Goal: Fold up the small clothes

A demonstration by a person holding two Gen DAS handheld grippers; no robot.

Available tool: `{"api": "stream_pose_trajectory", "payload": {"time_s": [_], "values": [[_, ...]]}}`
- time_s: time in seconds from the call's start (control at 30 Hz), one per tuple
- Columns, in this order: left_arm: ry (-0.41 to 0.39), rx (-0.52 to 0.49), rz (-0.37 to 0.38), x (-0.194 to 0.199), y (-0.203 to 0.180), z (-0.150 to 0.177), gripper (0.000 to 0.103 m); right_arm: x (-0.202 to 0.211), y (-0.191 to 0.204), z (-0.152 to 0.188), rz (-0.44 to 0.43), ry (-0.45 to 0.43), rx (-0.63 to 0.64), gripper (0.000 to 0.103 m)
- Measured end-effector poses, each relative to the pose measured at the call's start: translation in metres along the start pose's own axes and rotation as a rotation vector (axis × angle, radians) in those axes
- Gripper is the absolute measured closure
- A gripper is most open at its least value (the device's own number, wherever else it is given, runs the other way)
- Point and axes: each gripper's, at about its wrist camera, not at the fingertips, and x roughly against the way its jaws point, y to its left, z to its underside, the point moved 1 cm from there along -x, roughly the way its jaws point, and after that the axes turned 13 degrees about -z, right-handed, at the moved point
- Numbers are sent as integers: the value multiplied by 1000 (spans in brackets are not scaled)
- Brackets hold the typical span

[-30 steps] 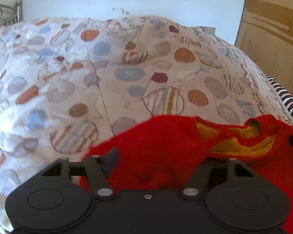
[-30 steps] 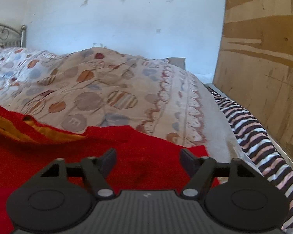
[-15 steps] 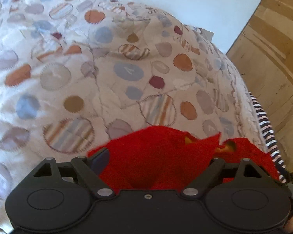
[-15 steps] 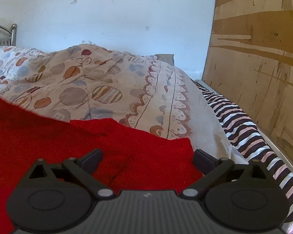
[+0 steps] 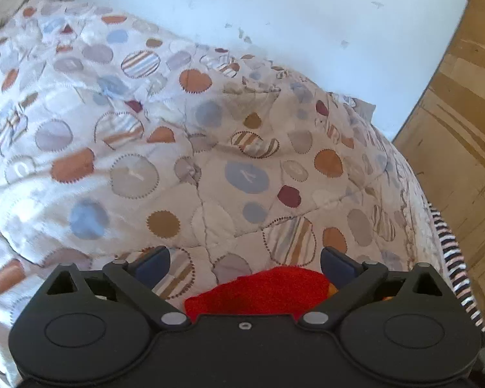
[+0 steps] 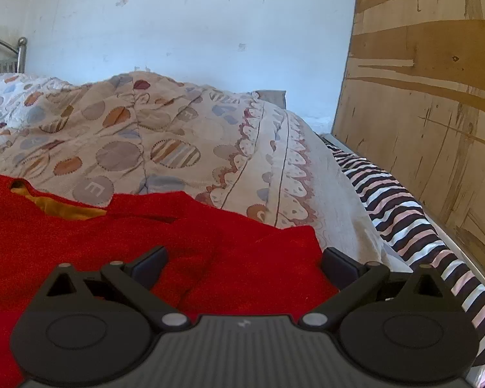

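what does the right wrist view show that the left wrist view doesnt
Only the right wrist view: the red garment's yellow lining at the neck, and the quilt's scalloped border.

Only the left wrist view: the quilt's wide dotted top; the left gripper, its jaws opening with nothing between the pads.

Both: red garment, quilt, striped sheet, wall, wooden board. The right gripper is open.

The red top (image 5: 258,286) is mostly hidden behind the left gripper's black body in the left view. In the right view, the picture's left and bottom edges cut it off. The striped cloth (image 6: 401,213) runs off the right edge. The metal bed frame (image 6: 6,51) is cut off too.
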Motion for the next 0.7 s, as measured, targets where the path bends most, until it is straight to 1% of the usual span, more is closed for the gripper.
{"api": "stream_pose_trajectory", "payload": {"time_s": [0.03, 0.1, 0.17, 0.23, 0.3, 0.33, 0.37, 0.47, 0.53, 0.63, 0.7], "values": [[-15, -21, -7, 3, -2, 4, 1, 4, -1, -1, -9, -17, 0, 0], [-62, -79, -8, 10, -10, 19, 1, 11, -1, -4, -34, -53, 8, 0], [-89, -144, -14, 10, -18, 36, 1, 16, 0, -9, -85, -77, 26, 0], [-94, -206, -37, 4, -29, 53, 1, 12, 3, -13, -128, -55, 49, 2], [-76, -232, -68, -6, -34, 65, 1, 3, 6, -14, -169, -5, 62, 21], [-68, -233, -87, -12, -35, 70, 1, -1, 6, -13, -193, 16, 60, 45], [-63, -228, -108, -17, -36, 73, 1, -4, 6, -12, -210, 32, 56, 67], [-65, -205, -141, -26, -33, 80, 1, -4, 7, -9, -242, 28, 51, 85], [-80, -206, -148, -28, -34, 82, 1, 1, 8, -9, -230, 7, 56, 90], [-105, -213, -141, -27, -36, 83, 1, 12, 8, -9, -143, -54, 51, 92], [-114, -210, -148, -30, -37, 81, 1, 13, 6, -7, -96, -68, 43, 92]]}}
